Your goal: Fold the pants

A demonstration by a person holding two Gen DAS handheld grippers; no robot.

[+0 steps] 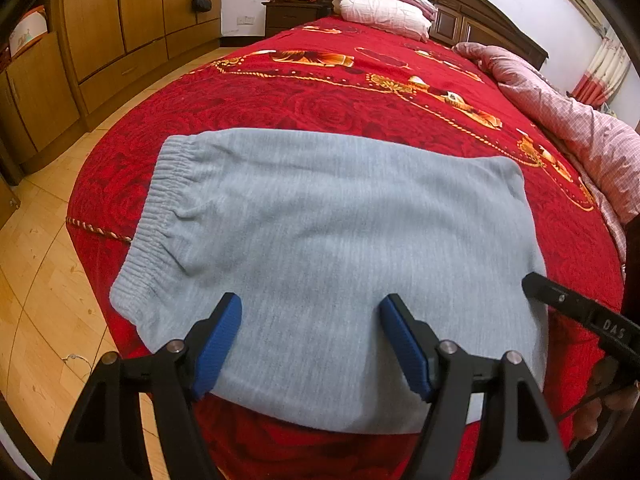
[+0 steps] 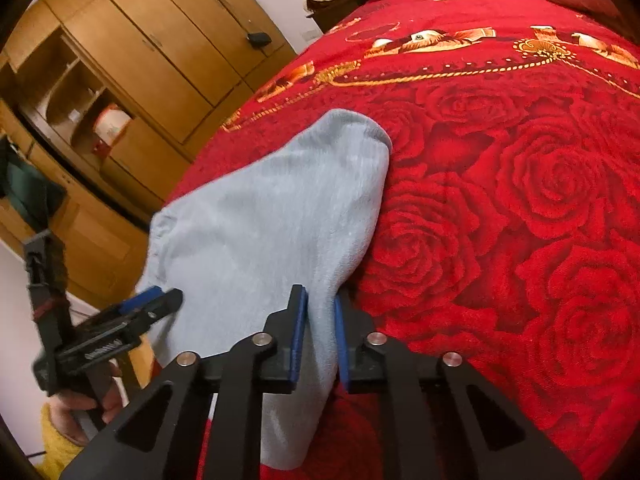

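Light blue-grey pants (image 1: 328, 248) lie folded flat on the red rose bedspread (image 1: 328, 92), elastic waistband (image 1: 154, 216) to the left. My left gripper (image 1: 311, 302) is open over the pants' near edge, its blue pads (image 1: 218, 344) spread wide with only flat cloth beneath them. In the right wrist view my right gripper (image 2: 320, 300) is shut on the pants (image 2: 264, 220) at their right edge, and the cloth runs up between its fingers. The right gripper (image 1: 576, 308) also shows at the pants' right side. The left gripper (image 2: 132, 316) appears at the left, held by a hand.
Stacked pillows (image 1: 384, 0) and a dark headboard stand at the far end of the bed. A pink checked quilt (image 1: 560, 108) lies along the right side. Wooden wardrobes (image 1: 120, 12) line the left wall beyond a strip of wood floor (image 1: 44, 280).
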